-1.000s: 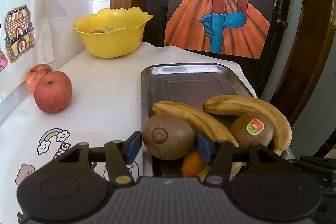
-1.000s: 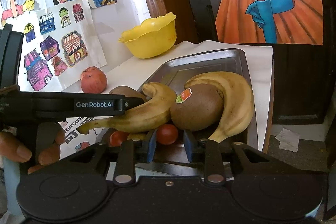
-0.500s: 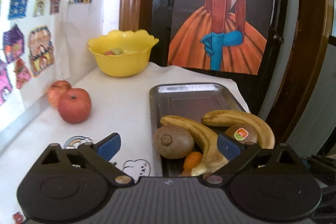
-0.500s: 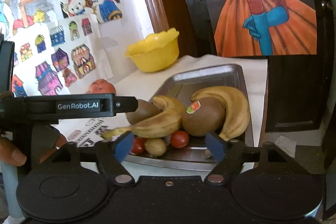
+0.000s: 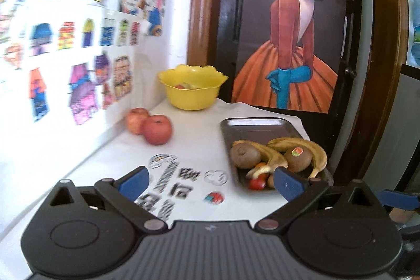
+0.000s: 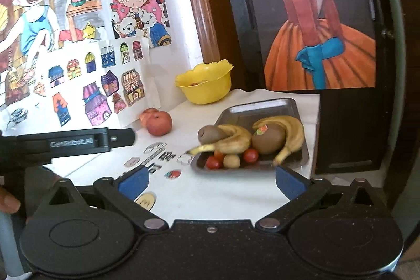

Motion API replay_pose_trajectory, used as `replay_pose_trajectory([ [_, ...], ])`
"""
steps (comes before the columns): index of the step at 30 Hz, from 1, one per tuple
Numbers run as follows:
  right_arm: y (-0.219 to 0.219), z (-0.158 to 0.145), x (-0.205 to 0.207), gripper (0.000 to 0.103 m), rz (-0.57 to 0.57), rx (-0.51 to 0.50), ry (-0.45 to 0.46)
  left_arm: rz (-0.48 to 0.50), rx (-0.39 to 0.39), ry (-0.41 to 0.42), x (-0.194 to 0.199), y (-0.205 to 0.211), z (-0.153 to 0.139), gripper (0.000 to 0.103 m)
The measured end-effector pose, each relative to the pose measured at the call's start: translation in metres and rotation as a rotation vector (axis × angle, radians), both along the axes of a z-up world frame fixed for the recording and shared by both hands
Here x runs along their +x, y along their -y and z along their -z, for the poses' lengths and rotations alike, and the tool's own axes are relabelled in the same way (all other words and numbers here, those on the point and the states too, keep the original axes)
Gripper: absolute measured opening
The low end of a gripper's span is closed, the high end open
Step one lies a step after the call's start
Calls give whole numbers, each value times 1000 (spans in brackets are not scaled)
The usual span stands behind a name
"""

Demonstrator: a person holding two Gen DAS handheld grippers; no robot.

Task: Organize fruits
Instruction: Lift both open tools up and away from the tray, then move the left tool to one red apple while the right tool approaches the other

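Now the metal tray is holding bananas, kiwis and cherry tomatoes; the yellow bowl is sitting behind. Both the left gripper and the right gripper are pulling back from the tray, the left spread wide and empty, the right's jaws opening with nothing between.

Both grippers have pulled back and up from the tray; the left gripper let go of the kiwi and gapes wide, while the right gripper is opening, nothing between its blue pads
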State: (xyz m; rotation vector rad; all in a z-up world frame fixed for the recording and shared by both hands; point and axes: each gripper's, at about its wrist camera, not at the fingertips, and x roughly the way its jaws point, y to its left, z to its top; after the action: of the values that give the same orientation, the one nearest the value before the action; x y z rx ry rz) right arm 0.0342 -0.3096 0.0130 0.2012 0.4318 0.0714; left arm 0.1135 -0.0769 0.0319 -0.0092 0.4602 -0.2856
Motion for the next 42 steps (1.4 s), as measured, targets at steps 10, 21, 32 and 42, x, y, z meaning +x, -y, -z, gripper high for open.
replay_pose_trajectory([
  [10,-59,-4,-100,102,94,13,18,-21,16,26,-64,-66,9,103],
  [21,-116,19,-68,102,12,-18,-17,-80,114,-48,-7,-103,41,103],
  [32,-92,52,49,102,-23,181,-184,10,159,-152,110,-86,60,103],
  [42,-71,-15,105,102,66,216,-435,54,233,-392,183,-63,1,103],
])
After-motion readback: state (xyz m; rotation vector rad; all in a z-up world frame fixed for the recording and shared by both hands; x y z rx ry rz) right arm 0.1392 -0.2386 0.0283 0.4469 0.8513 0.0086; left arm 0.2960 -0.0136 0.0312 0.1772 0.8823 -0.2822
